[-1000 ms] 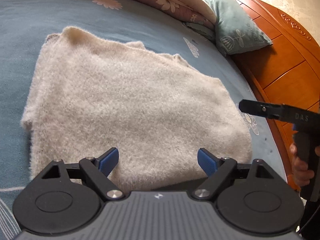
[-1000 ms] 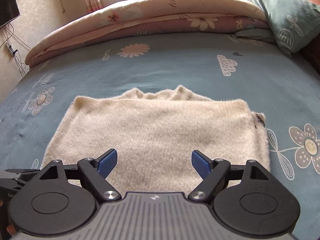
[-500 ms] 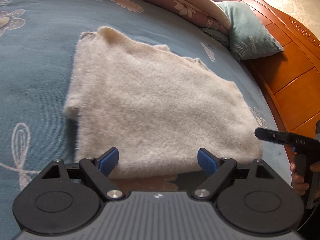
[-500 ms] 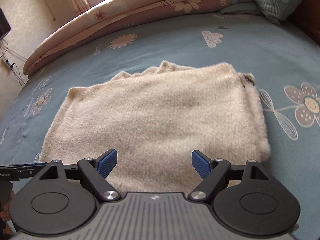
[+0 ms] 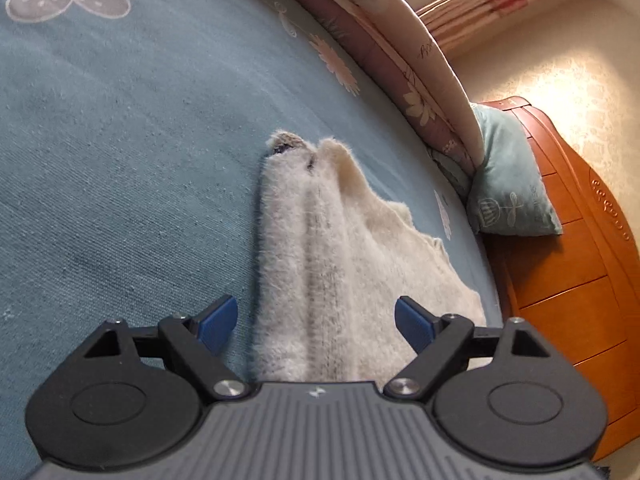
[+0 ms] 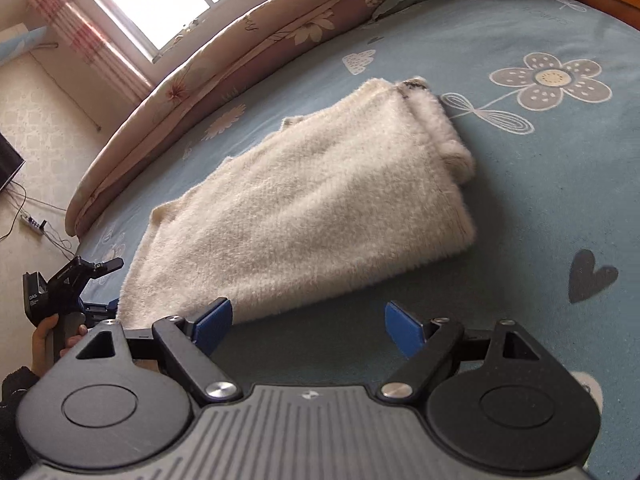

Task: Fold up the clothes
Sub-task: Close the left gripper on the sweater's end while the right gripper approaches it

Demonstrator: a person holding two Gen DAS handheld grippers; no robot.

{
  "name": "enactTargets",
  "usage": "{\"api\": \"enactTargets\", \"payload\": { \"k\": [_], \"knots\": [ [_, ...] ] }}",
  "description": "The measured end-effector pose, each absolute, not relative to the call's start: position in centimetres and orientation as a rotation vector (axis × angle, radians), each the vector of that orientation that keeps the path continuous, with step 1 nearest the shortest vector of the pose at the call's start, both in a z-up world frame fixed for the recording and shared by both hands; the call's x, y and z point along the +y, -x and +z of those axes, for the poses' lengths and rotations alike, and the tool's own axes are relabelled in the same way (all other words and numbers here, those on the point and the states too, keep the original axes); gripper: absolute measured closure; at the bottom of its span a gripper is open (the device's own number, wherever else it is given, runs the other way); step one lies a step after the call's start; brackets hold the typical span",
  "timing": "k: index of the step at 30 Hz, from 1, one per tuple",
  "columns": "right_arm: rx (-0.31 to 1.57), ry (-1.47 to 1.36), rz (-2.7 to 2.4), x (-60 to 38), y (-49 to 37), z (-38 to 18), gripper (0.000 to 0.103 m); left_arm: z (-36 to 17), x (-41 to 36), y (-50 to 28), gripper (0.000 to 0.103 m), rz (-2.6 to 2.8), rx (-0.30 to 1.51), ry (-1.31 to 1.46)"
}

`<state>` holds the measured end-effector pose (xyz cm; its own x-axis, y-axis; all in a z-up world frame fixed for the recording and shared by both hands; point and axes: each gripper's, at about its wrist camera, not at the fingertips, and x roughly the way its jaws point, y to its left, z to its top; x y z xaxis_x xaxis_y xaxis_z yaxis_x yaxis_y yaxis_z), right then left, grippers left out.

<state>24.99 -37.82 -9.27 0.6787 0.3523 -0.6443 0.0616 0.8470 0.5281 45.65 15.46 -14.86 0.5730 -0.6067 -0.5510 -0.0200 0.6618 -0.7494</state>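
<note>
Two grippers spread wide at opposite ends of a folded fuzzy sweater, neither clamped on it

Left gripper has its blue pads apart, straddling the near end of the cream sweater without pressing it; right gripper is likewise spread, over bare bed sheet just off the sweater's near edge, its left pad close beside the fluff; the sweater lies folded in the middle of the bed, well short of the rolled quilt along the far edge; likely risks: pads closing on only the top layer would peel the fold open, or one could snag the sheet too, and uneven lifts would skew the edges; no containers are in view.
</note>
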Motion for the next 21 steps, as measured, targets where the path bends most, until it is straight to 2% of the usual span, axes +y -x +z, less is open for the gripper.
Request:
{"api": "enactTargets", "payload": {
  "k": [3,13,21],
  "knots": [
    [0.822,-0.537,0.119,-38.6,-24.7,-9.5,0.016,-16.1,15.6,-47.2,0.017,-0.474,0.912,0.86],
    [0.757,-0.521,0.064,-38.7,-26.0,-9.0,0.016,-15.9,11.9,-52.8,0.013,-0.577,0.976,0.764],
    [0.734,-0.478,0.071,-38.8,-25.6,-8.6,0.016,-15.4,11.9,-47.6,0.012,-0.694,1.025,0.695]
  ]
}}
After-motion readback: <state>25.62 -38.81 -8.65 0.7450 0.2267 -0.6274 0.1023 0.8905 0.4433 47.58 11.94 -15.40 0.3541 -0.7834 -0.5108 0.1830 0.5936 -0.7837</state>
